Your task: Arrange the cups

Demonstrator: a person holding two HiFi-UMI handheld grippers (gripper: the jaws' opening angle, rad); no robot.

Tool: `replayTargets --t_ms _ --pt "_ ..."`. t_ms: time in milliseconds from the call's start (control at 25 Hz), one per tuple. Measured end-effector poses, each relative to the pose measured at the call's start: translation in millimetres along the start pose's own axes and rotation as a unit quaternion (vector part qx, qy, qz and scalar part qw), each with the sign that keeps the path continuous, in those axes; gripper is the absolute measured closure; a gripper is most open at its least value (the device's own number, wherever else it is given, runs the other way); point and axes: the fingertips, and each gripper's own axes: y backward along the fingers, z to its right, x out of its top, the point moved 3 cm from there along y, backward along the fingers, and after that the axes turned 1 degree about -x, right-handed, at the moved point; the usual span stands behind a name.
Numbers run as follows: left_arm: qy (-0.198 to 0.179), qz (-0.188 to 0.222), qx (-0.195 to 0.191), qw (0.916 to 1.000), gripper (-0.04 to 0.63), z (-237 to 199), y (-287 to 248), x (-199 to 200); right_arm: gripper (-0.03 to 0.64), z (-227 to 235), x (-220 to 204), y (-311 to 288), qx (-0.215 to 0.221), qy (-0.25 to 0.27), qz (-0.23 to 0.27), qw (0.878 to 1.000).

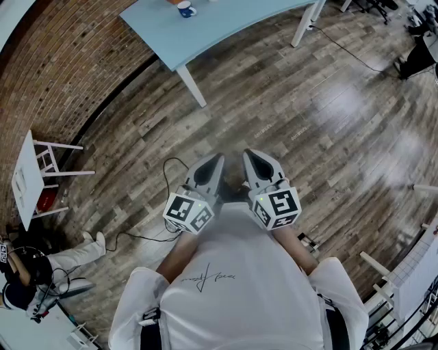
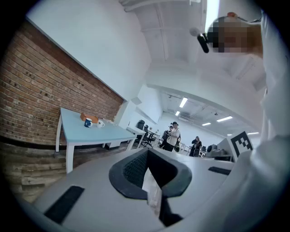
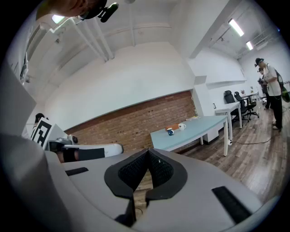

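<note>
Jaws pressed together, holding nothing, on left gripper (image 1: pixel 217 160) and right gripper (image 1: pixel 250 156); approach table (image 1: pixel 226 31), spread them before reaching cups (image 1: pixel 185 9).

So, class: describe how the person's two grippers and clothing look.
Both the left gripper and right gripper are grey shells with black ribbed pads. Each carries a white cube printed with black square markers. The person wears a white short-sleeved T-shirt.
</note>
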Motion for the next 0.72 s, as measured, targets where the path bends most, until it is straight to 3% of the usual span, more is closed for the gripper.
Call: replayTargets --t_ms 720 --pt "-0.024 -0.006 0.022 0.9995 0.588 -29 -50 21 0.595 30 24 -36 -0.002 -0.003 -0.005 1.0"
